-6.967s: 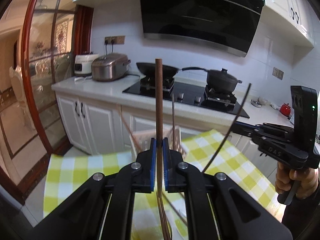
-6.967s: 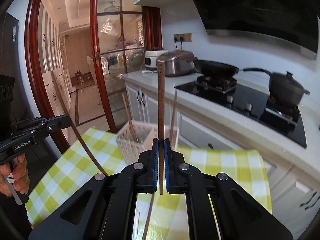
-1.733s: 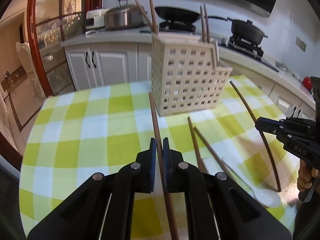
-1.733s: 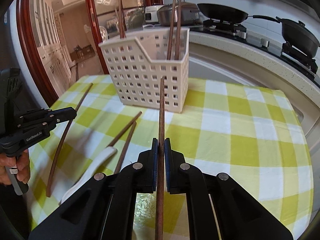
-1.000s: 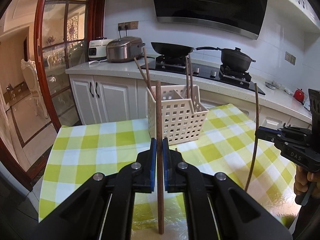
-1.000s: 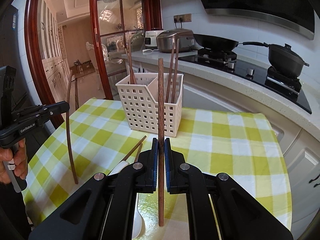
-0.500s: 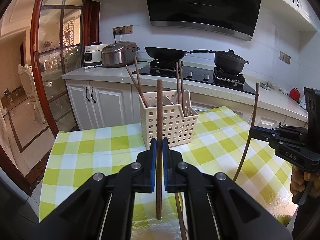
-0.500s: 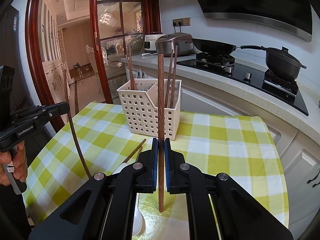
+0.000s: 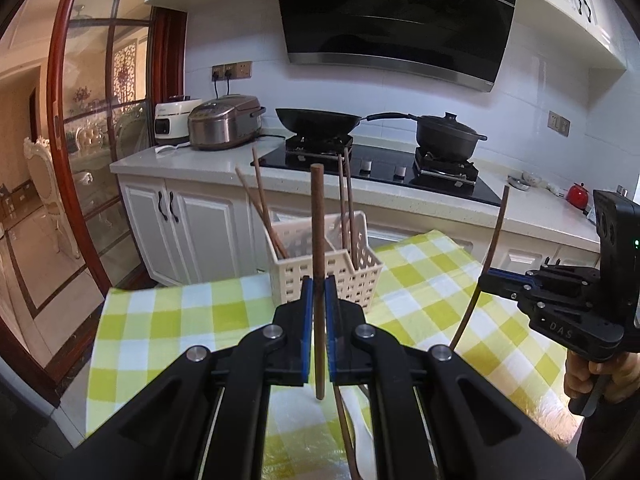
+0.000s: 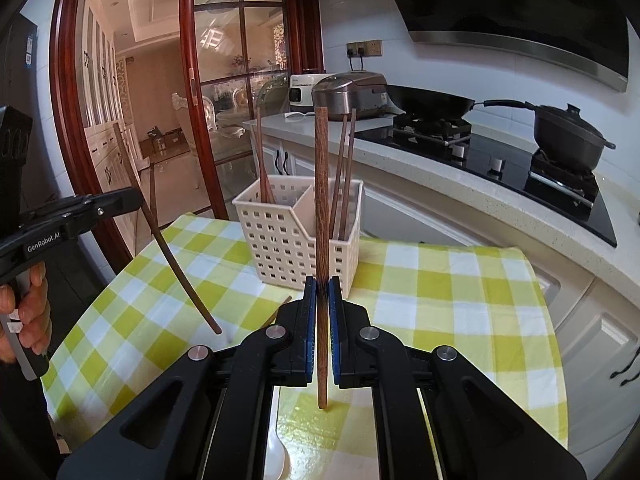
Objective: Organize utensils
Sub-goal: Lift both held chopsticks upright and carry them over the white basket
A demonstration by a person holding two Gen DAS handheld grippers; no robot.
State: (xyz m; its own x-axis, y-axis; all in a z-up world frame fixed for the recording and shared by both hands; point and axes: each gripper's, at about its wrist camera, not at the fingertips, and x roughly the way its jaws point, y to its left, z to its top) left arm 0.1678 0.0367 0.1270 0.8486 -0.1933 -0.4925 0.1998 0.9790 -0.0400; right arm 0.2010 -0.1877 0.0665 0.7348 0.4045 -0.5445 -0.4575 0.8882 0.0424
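**Two chopsticks pinched upright above a checked tablecloth**

Kitchen counters, a hob with a wok and a lidded pot, and a rice cooker are seen behind a table covered by a yellow-and-white checked cloth [image 9: 168, 312].

Left wrist view: the left gripper [image 9: 317, 312] is seen with its blue pads pressed against one brown chopstick [image 9: 318, 240], which is held upright, its lower end clear of the cloth. Behind it a white slotted basket [image 9: 316, 276] is set on the cloth; four chopsticks are counted in it, two in each compartment. One more chopstick [image 9: 344, 424] and a white spoon [image 9: 362, 432] are partly seen lying below the jaws. At the right, the right gripper [image 9: 486, 280], lettered "DAS", is clamped on a second chopstick [image 9: 490, 248].

Right wrist view: the right gripper's pads are closed on its upright chopstick, in front of the basket. At the left, the left gripper, marked "GenRobot.AI", is held by a hand [image 10: 28, 316], with its chopstick slanting down.
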